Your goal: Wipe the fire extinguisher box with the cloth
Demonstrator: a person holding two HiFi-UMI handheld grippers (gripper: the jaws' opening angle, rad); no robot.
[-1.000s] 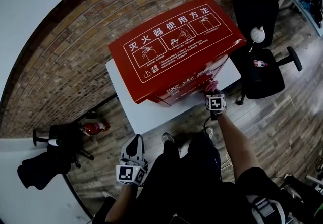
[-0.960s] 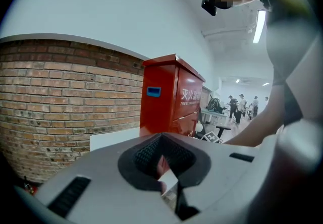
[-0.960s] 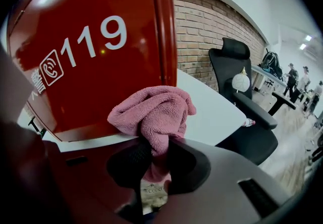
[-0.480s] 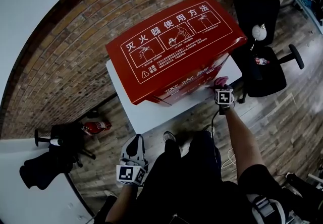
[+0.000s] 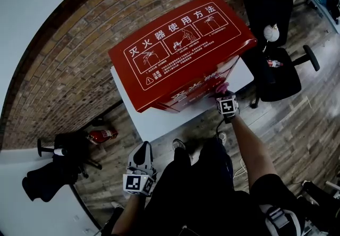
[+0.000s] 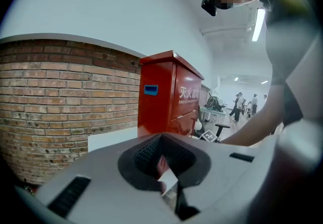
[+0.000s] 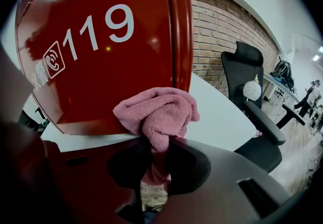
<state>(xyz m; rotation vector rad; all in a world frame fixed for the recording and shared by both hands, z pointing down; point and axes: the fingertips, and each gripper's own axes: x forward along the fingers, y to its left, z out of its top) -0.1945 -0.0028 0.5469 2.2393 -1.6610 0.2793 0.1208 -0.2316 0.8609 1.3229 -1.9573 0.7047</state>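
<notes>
The red fire extinguisher box stands on a white base against the brick wall. My right gripper is shut on a pink cloth and presses it against the lower right of the box's front. In the right gripper view the bunched cloth rests on the red door below the "119" print, with the right gripper clamped on its tail. My left gripper hangs low by the person's legs, away from the box, shut and holding nothing. From the left gripper the box shows from its side.
A black office chair stands just right of the box. A small red extinguisher lies on the wooden floor at the left, near black gear. The brick wall runs behind the box. People stand far off.
The right gripper slid the cloth rightward along the box's front, then came back left to about where it began. The left gripper stayed put.
</notes>
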